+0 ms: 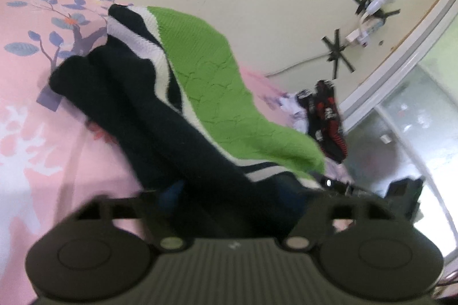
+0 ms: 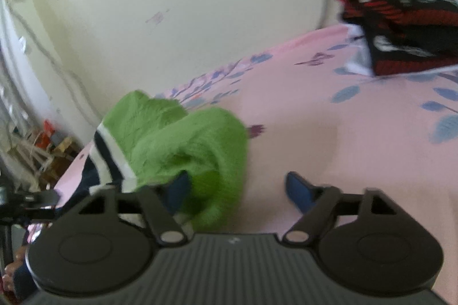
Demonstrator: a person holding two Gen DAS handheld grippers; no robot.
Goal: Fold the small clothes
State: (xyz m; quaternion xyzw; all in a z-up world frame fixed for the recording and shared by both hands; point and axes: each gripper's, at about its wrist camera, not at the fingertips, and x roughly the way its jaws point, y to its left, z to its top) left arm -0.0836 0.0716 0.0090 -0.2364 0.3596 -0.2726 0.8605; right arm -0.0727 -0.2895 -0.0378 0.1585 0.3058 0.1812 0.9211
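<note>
Left wrist view: left hand-held gripper (image 1: 229,199) clenched on dark end of green, white and navy knit garment (image 1: 206,81) stretching toward upper left over pink floral bedsheet (image 1: 25,110); right wrist view: right hand-held gripper (image 2: 237,190) released, garment's green bunch (image 2: 183,144) against left finger.

A pink floral bedsheet (image 2: 329,133) filled the lower right; a cream painted wall (image 2: 200,4) spanned the top; black tape crosses (image 1: 336,54) marked the wall at right.
</note>
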